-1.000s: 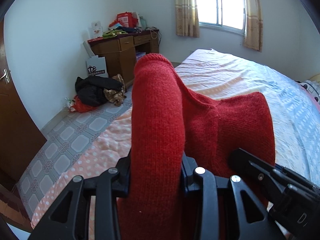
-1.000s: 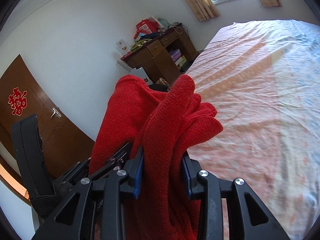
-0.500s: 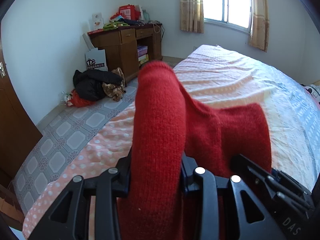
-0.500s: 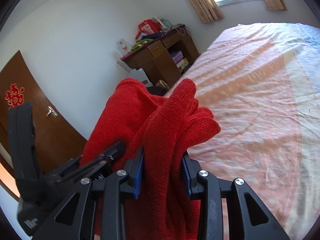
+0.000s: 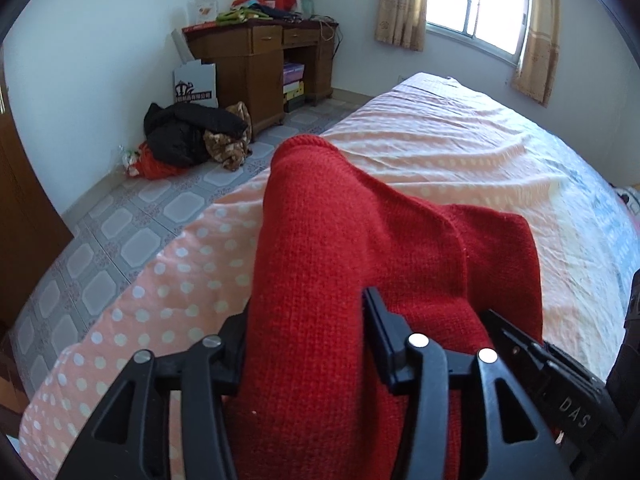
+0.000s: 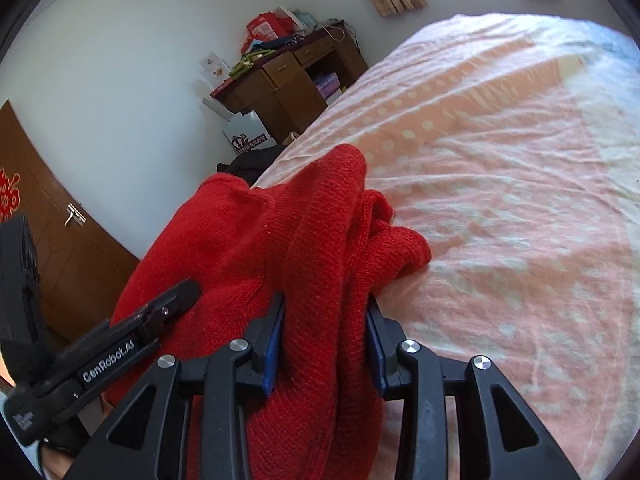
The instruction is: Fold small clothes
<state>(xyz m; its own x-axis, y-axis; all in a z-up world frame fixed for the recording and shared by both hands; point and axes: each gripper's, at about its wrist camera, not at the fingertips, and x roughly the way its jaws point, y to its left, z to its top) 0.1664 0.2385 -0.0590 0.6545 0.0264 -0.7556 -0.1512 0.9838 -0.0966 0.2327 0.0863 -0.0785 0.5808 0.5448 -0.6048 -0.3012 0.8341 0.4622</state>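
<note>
— Sweater first, then: where does the red knit sit against everything else?

— On the biggest thing in the room, the bed, whose pink sheet has white dots and turns pale blue toward the far side. The sweater lies bunched at the near edge of it, one rounded fold humped up between the left gripper's fingers and a flatter panel spread to the right over the sheet.

— And around the bed?

— A grey patterned tile floor runs along its left side. Against the white wall stands a brown wooden desk with boxes and cloth piled on top, and near it a heap of dark clothes lies on the tiles. A curtained window is in the far wall. From the right wrist view a brown door with a metal handle shows at the left.

— What are the claws doing?

— The left gripper has a thick fold of the sweater between its fingers; its jaws have just been opening, and the right-hand pad now stands a little off the knit, so the hold looks loosened. I cannot tell whether the left pad, buried in the fabric, presses at all.

— The right one?

— The right gripper is clamped partway closed on a bundle of several layers of the sweater, its blue pads pressing the knit from both sides. The two grippers are close together, each showing in the other's view.
</note>
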